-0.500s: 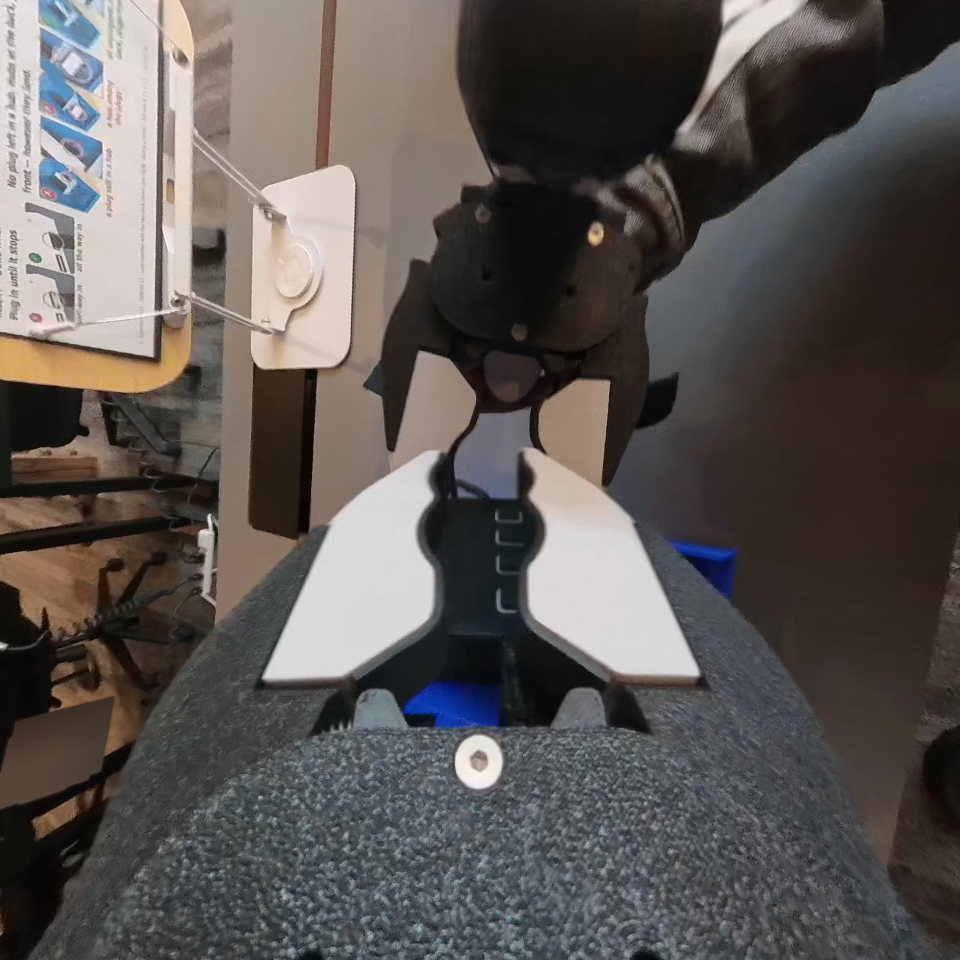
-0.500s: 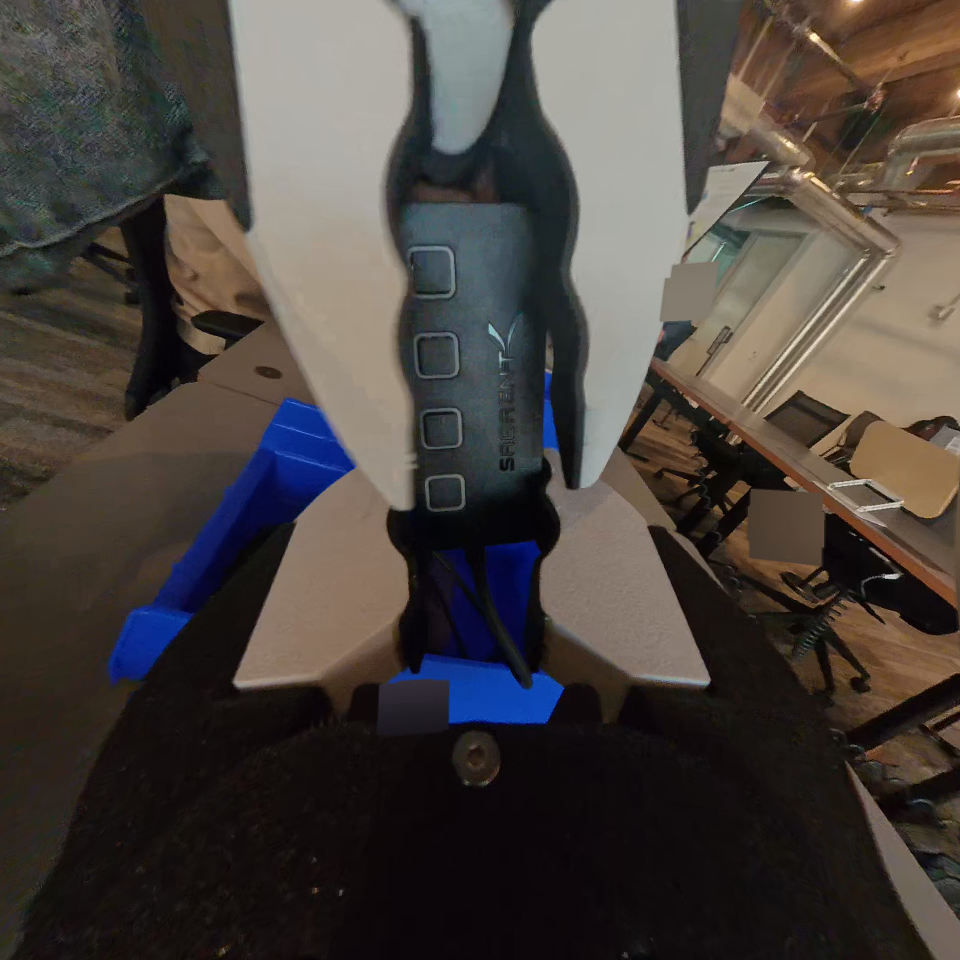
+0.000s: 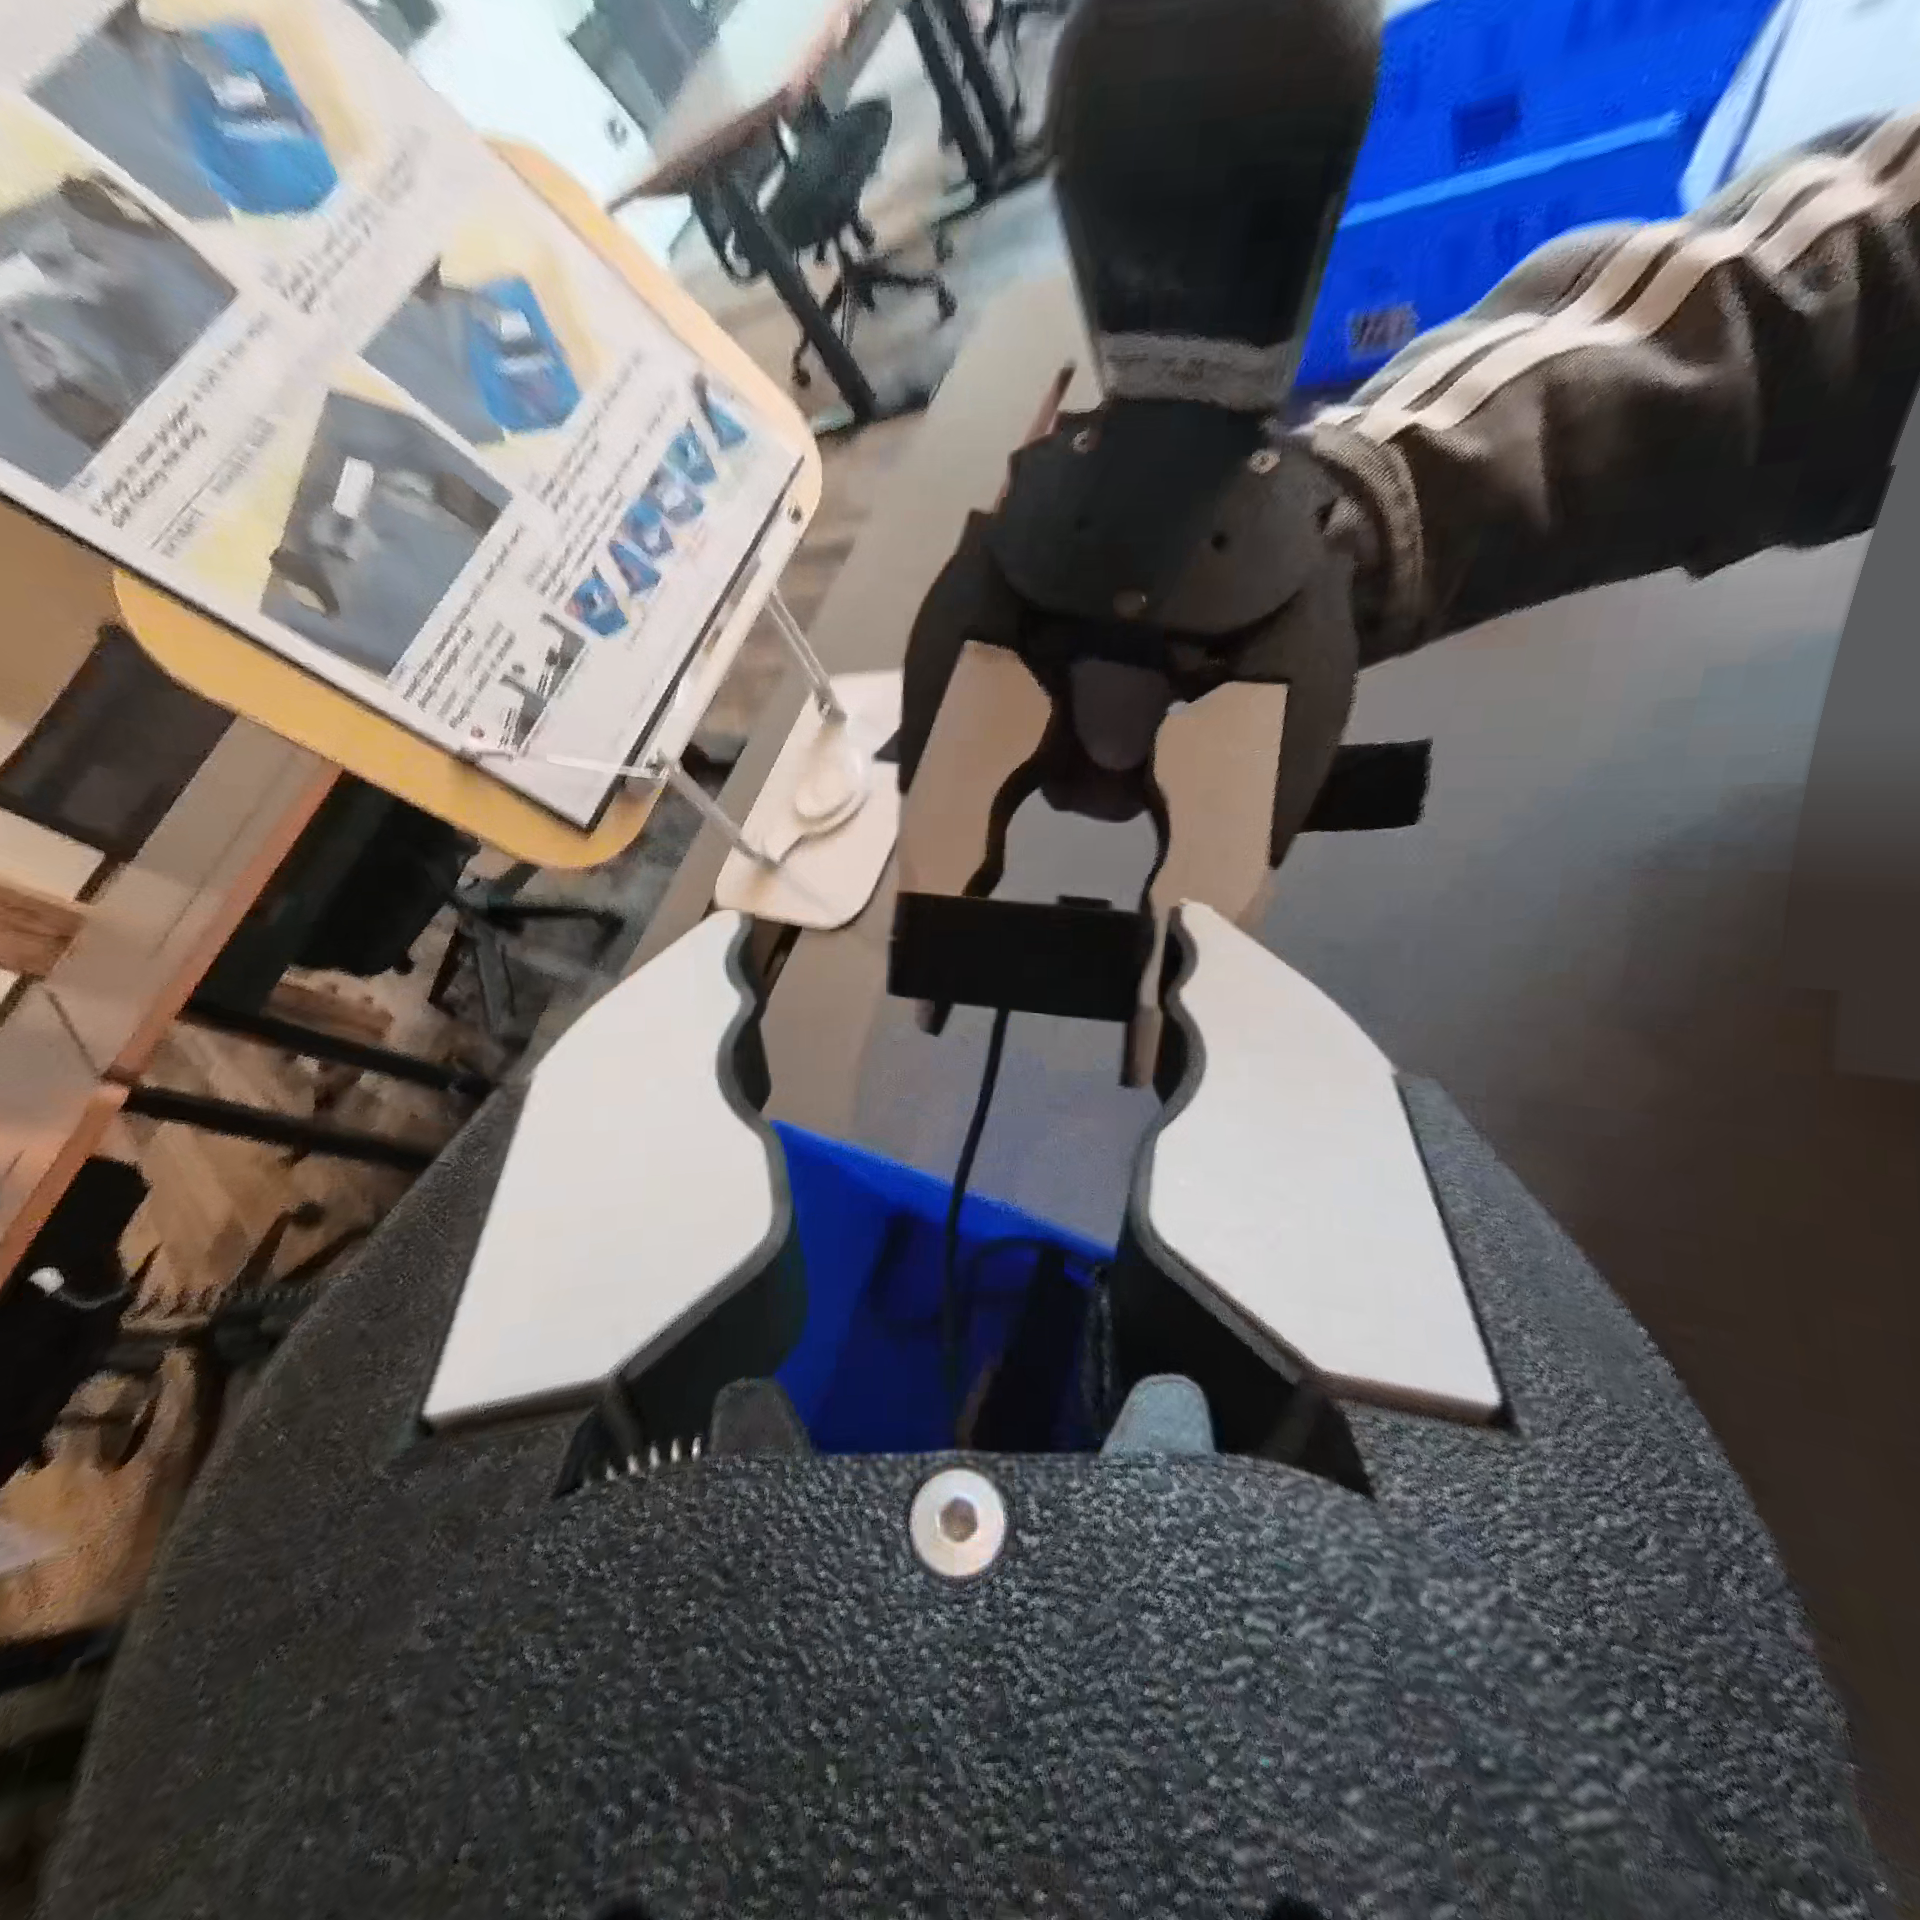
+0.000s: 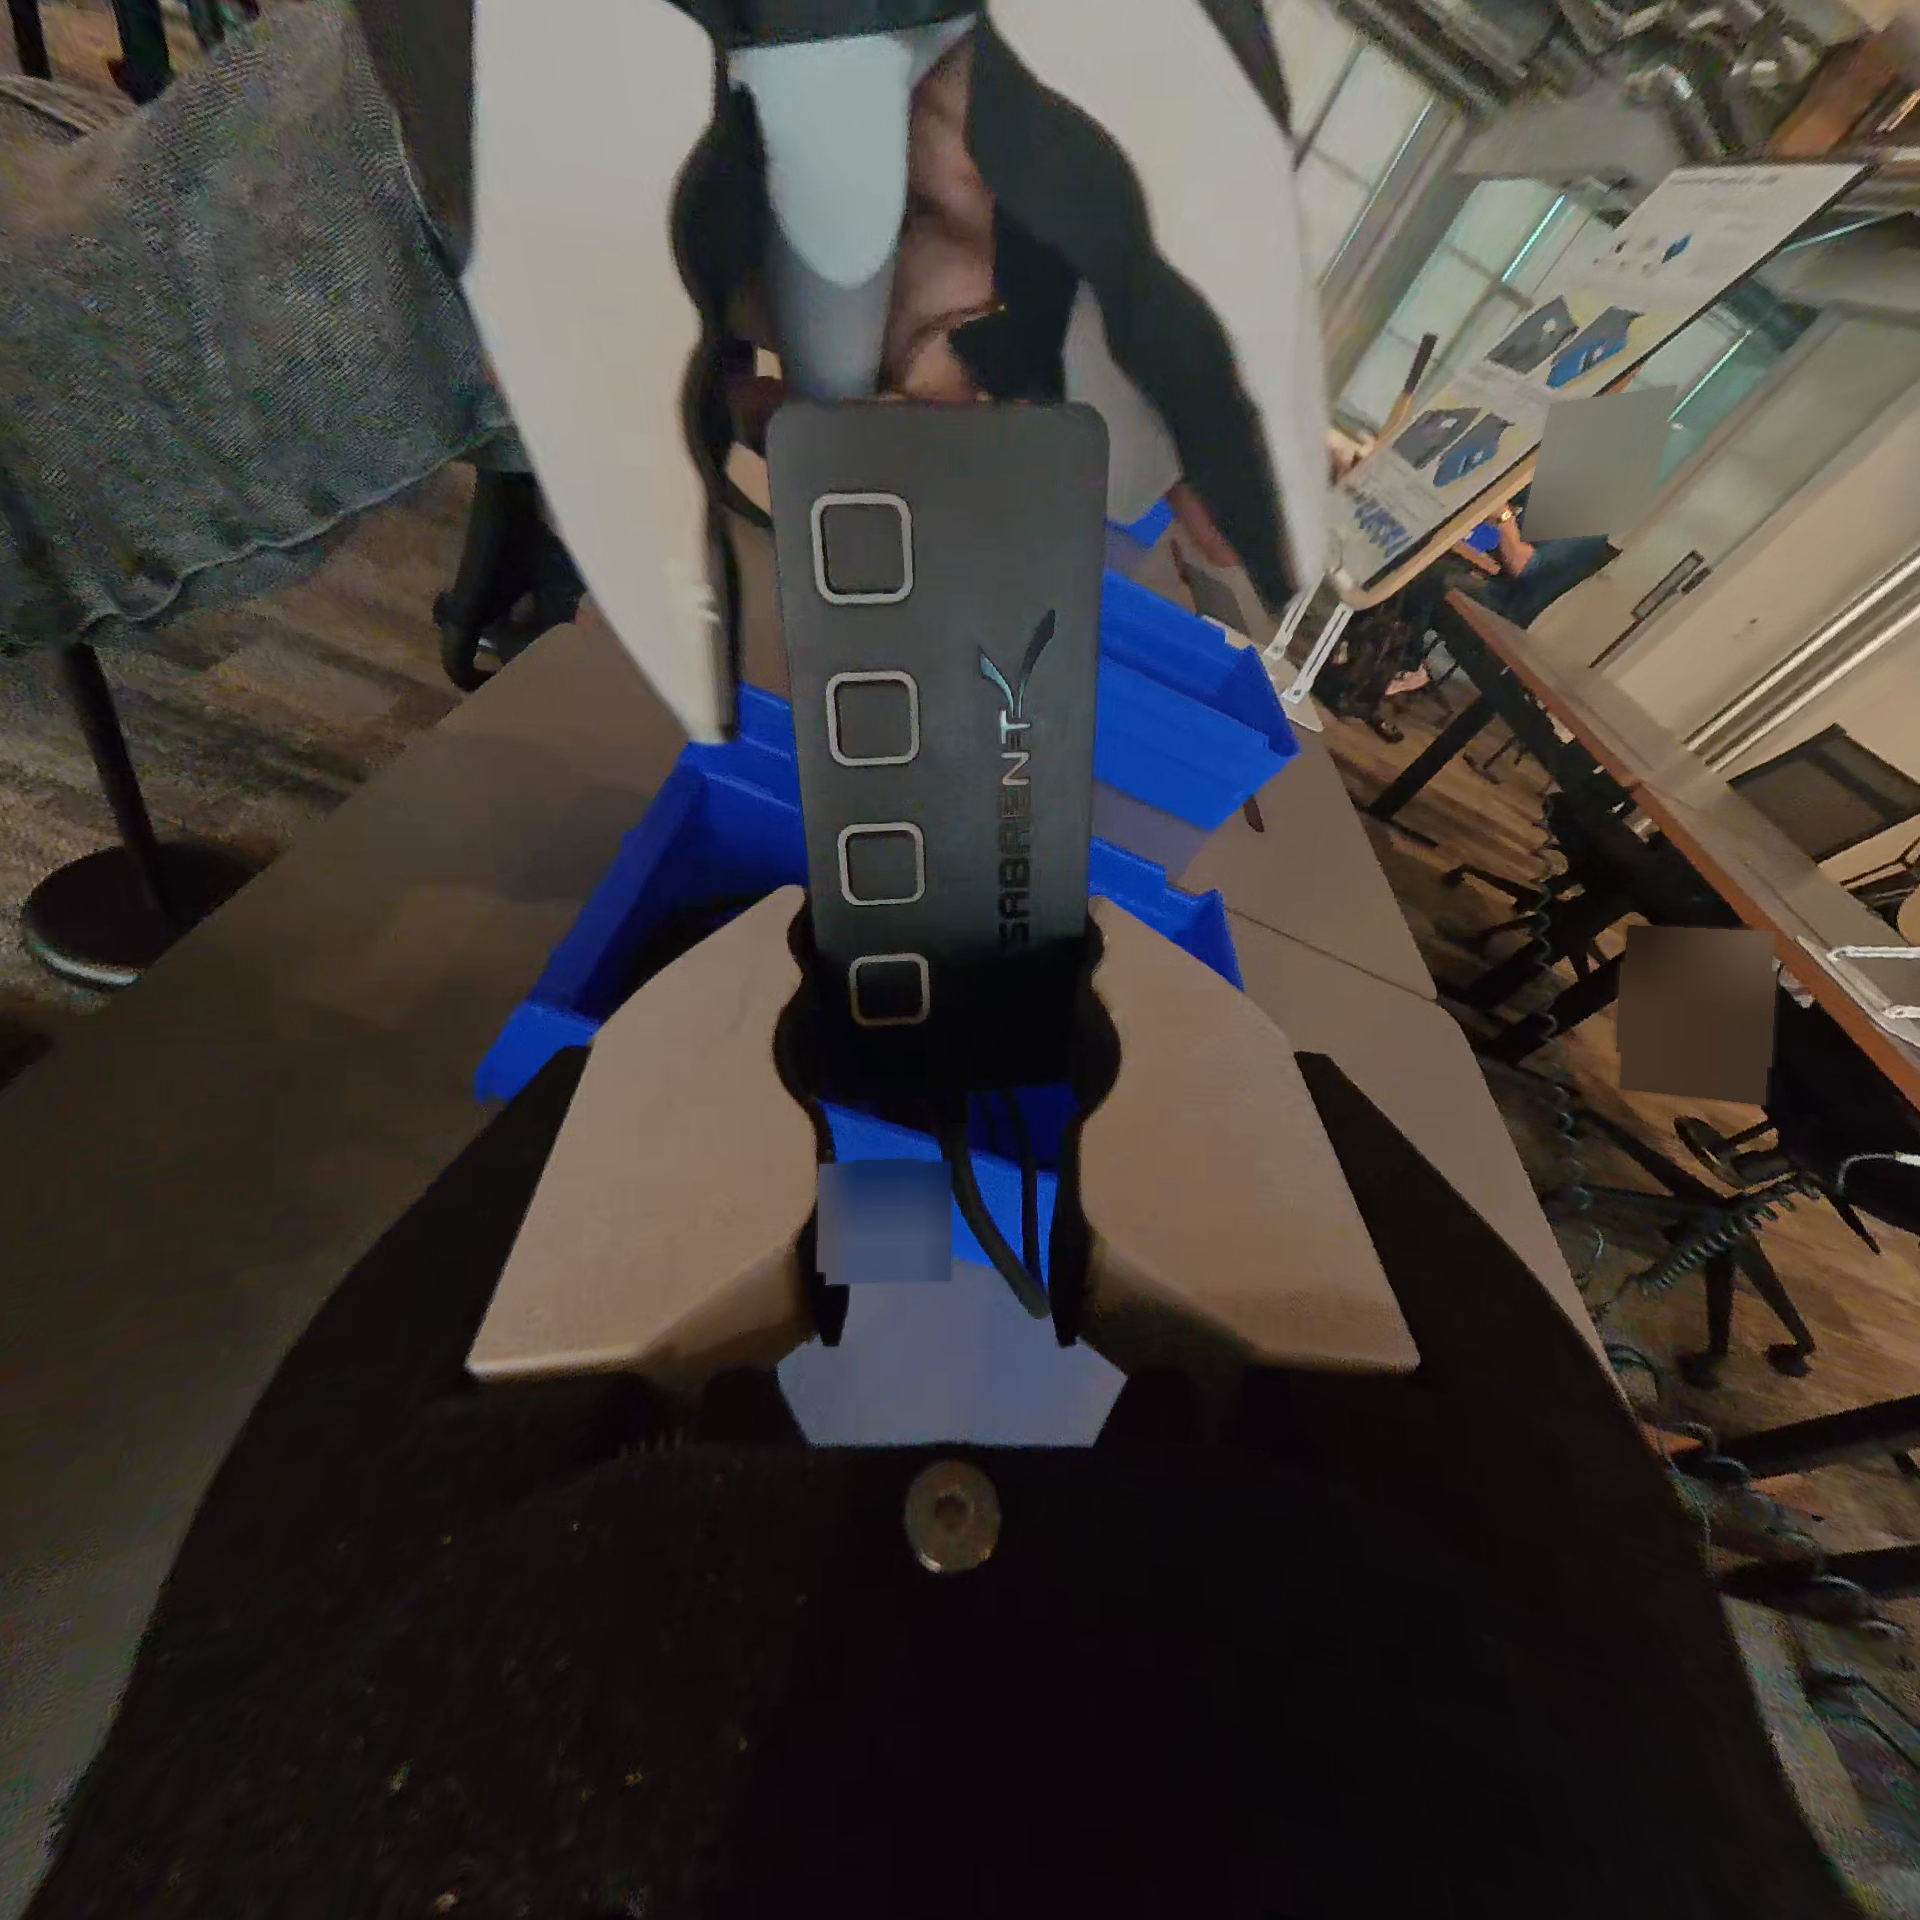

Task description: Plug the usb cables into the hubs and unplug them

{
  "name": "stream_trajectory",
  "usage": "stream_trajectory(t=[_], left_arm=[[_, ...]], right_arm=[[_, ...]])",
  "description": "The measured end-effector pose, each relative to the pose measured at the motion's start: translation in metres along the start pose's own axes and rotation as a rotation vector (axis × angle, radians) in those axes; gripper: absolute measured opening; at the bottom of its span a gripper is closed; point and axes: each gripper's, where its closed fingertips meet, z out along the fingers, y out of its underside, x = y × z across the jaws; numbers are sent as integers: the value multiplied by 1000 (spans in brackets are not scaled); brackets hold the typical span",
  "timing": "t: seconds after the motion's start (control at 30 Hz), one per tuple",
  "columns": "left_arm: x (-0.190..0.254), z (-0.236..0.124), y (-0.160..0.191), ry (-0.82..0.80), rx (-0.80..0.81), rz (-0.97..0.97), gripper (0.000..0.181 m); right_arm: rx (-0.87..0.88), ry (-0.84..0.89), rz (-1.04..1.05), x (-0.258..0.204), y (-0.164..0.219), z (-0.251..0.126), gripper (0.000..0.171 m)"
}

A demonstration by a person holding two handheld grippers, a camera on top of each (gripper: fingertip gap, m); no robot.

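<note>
Right tool [image 4: 940, 997] pinches the hub [image 4: 940, 675] at its cabled end, held aloft over the blue bin [image 4: 623, 935]. Left tool [image 3: 961, 997] is spread, empty, facing it. No plug shows in either tool (ports hidden), so plugging and unplugging likely remain.

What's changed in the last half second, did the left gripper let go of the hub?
Yes. The left gripper has opened and drawn back from the hub; half a second ago its fingers were closed on it. The left camera has also swung, so the instruction board now sits tilted. Unchanged: the right gripper stays clamped on the hub's near end, cables hanging toward the blue bin.
</note>
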Motion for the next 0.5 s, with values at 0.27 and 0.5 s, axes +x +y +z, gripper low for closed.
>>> stream_trajectory(t=[0.27, 0.5], left_arm=[[22, 24, -17, 35, -8, 39, 53], [29, 44, -52, 42, 21, 120, 46]], right_arm=[[-108, -6, -51, -1, 2, -28, 43], [-150, 20, -79, 3, -3, -67, 43]])
